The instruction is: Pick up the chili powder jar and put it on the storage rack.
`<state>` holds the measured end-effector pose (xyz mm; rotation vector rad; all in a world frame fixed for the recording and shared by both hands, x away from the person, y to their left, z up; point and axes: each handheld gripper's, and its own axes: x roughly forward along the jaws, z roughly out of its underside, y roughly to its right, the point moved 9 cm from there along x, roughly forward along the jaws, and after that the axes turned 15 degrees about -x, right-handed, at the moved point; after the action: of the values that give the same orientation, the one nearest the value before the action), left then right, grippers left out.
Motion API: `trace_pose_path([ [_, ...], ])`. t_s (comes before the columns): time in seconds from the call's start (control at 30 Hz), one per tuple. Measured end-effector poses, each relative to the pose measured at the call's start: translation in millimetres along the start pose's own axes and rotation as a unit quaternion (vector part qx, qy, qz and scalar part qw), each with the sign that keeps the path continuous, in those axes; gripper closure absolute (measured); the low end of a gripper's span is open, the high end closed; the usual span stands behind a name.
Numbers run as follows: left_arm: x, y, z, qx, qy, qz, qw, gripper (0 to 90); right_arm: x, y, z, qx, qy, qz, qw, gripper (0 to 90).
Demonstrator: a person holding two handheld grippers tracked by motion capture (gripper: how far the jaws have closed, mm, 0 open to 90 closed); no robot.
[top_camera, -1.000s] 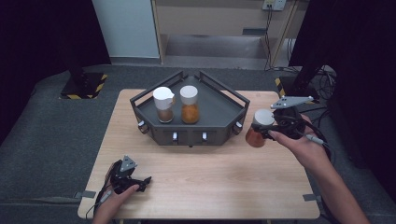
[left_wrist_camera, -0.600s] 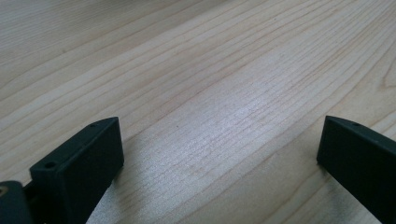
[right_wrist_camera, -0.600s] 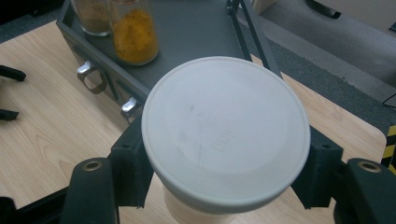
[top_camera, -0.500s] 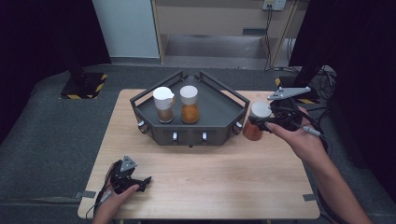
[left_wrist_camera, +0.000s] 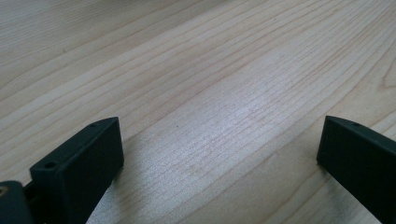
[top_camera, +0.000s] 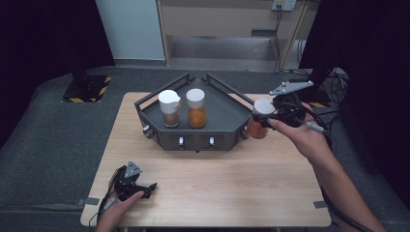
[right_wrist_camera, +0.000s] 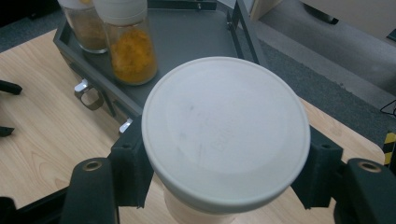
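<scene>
high view above the near edge, facing forward and down, right gripper view close – both share the tray (top_camera: 227,108), left gripper view near the table (left_wrist_camera: 210,84)

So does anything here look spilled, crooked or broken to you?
Nothing stands out. Two spice jars, one brown and one orange, stand upright in the dark tray. The right gripper holds a third jar upright by the tray's right end. No spills on the table.

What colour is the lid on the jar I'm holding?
White, on the jar in the right claw; right gripper view shows it best.
</scene>
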<state>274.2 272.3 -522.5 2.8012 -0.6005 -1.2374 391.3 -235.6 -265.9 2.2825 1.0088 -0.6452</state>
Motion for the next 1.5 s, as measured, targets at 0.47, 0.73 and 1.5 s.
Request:
trace_pose_path([
  [0.47,0.0,0.1,0.0,0.0,0.0,0.0,1.0,0.0,25.2,-0.9,-22.0,-0.008,-0.001,-0.004,1.0,34.0],
  [0.73,0.0,0.2,0.1,0.0,0.001,0.0,1.0,0.0,40.3,-1.4,-34.5,-0.008,0.003,-0.007,0.9999,33.9],
  [1.5,0.1,0.1,0.1,0.0,0.001,0.0,1.0,0.0,90.8,5.0,-50.6,0.013,0.003,-0.001,0.9999,33.9],
])
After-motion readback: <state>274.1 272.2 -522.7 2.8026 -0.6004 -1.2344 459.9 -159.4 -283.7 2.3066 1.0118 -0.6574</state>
